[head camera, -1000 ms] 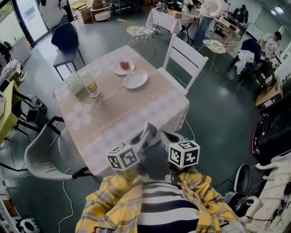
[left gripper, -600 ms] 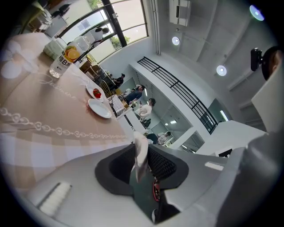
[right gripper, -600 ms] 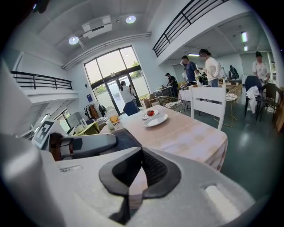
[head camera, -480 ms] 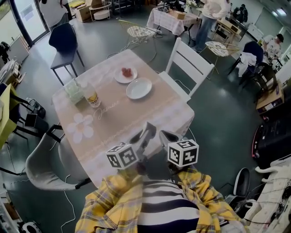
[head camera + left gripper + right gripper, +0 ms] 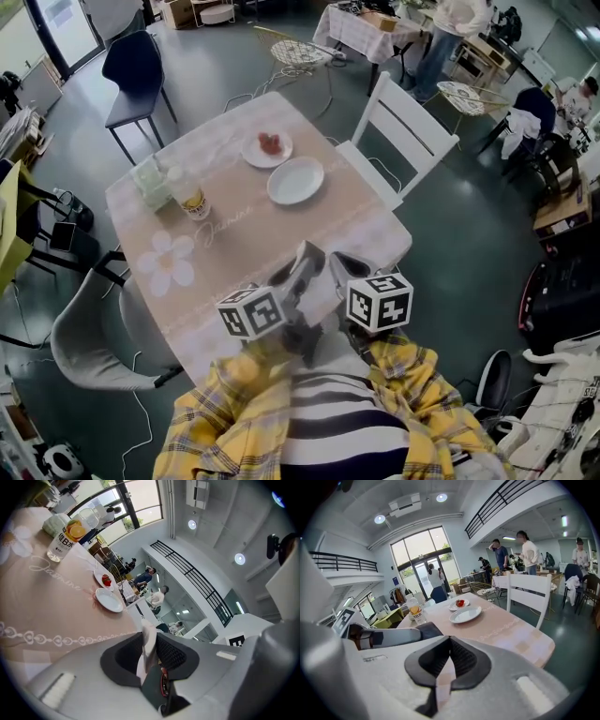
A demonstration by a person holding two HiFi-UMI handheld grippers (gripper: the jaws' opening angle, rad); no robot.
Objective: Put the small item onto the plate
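Observation:
A small red item (image 5: 272, 143) lies on a white plate (image 5: 255, 156) at the far side of the pink-clothed table (image 5: 234, 253). Right beside it stands an empty white plate (image 5: 295, 180). The right gripper view shows the red item (image 5: 461, 603) and the empty plate (image 5: 465, 614) well ahead. They also show in the left gripper view, red item (image 5: 106, 580) and empty plate (image 5: 108, 600). My left gripper (image 5: 305, 267) and right gripper (image 5: 349, 270) hover side by side over the table's near edge. Each is open by a narrow slit with nothing between the pads, left gripper (image 5: 149, 632) and right gripper (image 5: 449, 645).
A drink bottle (image 5: 192, 199) and a tissue pack (image 5: 150, 180) stand at the table's left side. A white chair (image 5: 398, 127) sits at the far right edge, a grey chair (image 5: 94, 328) at the near left. People stand by other tables in the background.
The table has drifted slightly right and down in the head view as the person moves. Both grippers stay in the same place by the chest, with unchanged jaws.

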